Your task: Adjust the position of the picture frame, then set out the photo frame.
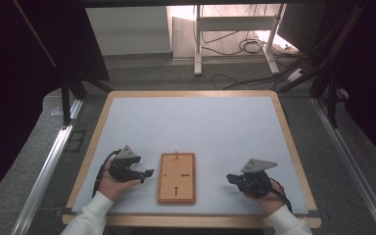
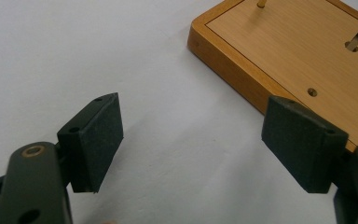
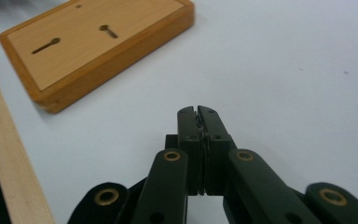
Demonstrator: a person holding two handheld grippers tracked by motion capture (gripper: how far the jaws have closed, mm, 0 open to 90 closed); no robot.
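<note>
Pale blue table (image 1: 215,122) with wooden edging, wooden board (image 1: 176,177) lying flat, cables (image 1: 245,46) perhaps on floor beyond

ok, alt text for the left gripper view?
Open left tool, jaws wide apart and empty, over a pale table. A wooden board with a slot, a small hole and a peg lies just past the right-hand jaw.

A wooden-rimmed table with a pale blue-grey top (image 1: 200,122) stands on grey carpeted floor (image 1: 367,161) between two silver metal rails (image 1: 46,171) — beyond it a white metal frame stand (image 1: 235,29) and loose black cables (image 1: 247,46) lie in bright light, with dark panels (image 1: 10,73) at both sides.
</note>
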